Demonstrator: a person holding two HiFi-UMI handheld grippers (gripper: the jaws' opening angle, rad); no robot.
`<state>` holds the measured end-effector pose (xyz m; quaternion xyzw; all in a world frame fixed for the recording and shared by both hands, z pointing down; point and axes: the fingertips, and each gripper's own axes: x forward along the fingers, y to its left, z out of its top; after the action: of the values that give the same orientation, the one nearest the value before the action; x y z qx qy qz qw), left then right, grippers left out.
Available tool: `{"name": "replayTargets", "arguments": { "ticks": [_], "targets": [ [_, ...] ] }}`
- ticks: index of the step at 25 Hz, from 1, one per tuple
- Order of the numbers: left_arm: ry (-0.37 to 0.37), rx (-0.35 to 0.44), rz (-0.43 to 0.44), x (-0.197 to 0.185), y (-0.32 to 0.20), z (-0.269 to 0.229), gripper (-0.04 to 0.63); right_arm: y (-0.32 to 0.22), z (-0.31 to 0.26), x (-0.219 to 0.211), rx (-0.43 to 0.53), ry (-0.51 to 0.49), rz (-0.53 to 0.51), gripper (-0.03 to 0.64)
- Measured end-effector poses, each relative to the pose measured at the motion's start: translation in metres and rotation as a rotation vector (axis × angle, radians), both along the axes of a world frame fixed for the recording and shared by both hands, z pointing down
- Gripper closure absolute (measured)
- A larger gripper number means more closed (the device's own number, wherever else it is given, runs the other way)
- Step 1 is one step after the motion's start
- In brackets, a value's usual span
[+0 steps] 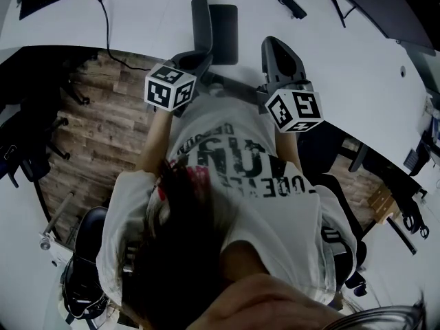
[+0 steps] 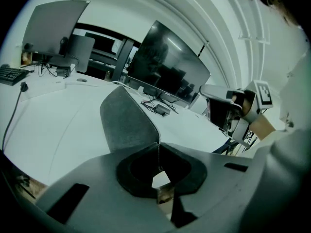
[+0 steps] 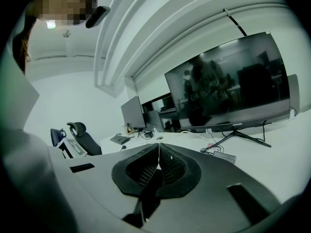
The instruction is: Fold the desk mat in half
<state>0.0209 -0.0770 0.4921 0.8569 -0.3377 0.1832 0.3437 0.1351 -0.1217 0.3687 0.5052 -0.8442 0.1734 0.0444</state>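
Left tool (image 2: pixel 159 145) pinches desk mat (image 2: pixel 127 123) edge, raised off counter (image 2: pixel 58 125) to fold over; right tool (image 3: pixel 158 148) closed, nothing between.

Monitor (image 3: pixel 228 81) bezel logo too small, shirt (image 1: pixel 254 170) print inverted; nothing readable

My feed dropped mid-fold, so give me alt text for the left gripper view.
The left tongs are shut on the edge of the grey desk mat, which stands up as a curved flap above the white desk. A large dark monitor stands behind it.
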Motion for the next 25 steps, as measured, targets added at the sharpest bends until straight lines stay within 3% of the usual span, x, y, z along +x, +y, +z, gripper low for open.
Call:
{"name": "replayTargets", "arguments": {
  "ticks": [12,25],
  "targets": [
    [-0.034,-0.042,-0.013,0.035,-0.008,0.011,0.581,0.0,0.005,0.026,-0.006,-0.005,0.036,0.615],
    [-0.064,-0.075,0.066,0.068,-0.01,0.022,0.581,-0.001,0.012,0.039,-0.034,-0.007,0.07,0.615]
  ]
}}
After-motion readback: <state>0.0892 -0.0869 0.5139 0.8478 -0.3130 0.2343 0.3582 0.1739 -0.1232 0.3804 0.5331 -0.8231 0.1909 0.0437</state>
